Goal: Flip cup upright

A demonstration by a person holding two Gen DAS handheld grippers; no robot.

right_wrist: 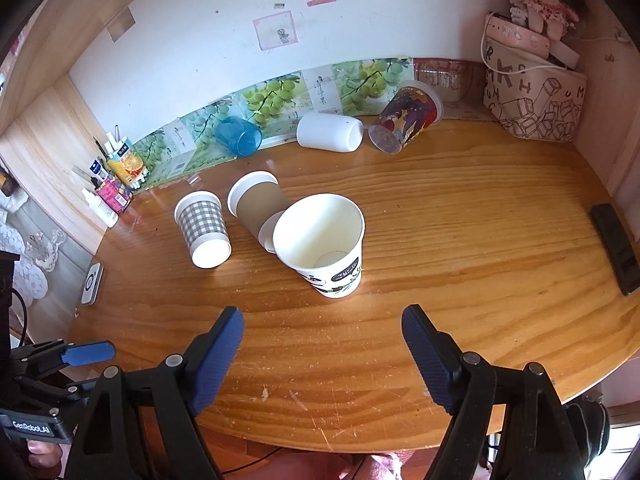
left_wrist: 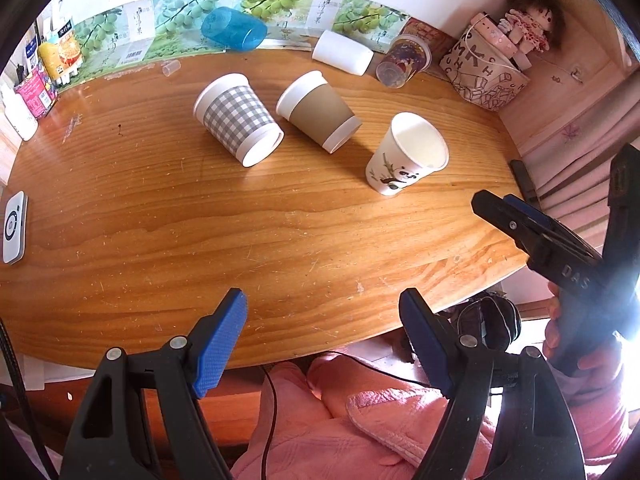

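Note:
A white paper cup with a panda print (left_wrist: 406,154) (right_wrist: 326,244) stands upright on the wooden table (left_wrist: 240,232), mouth up. A grey checked cup (left_wrist: 236,118) (right_wrist: 203,228) and a brown sleeved cup (left_wrist: 318,110) (right_wrist: 256,206) lie on their sides beside it. My left gripper (left_wrist: 322,334) is open and empty over the table's near edge. My right gripper (right_wrist: 322,354) is open and empty, a short way in front of the panda cup; it also shows at the right of the left wrist view (left_wrist: 496,208).
Along the back wall lie a blue plastic cup (right_wrist: 238,136), a white cup (right_wrist: 330,132) and a printed clear cup (right_wrist: 406,118). A patterned bag (right_wrist: 532,100) stands at the back right, small bottles (right_wrist: 116,188) at the back left, a black remote (right_wrist: 614,248) at the right, and a white device (left_wrist: 14,226) at the left.

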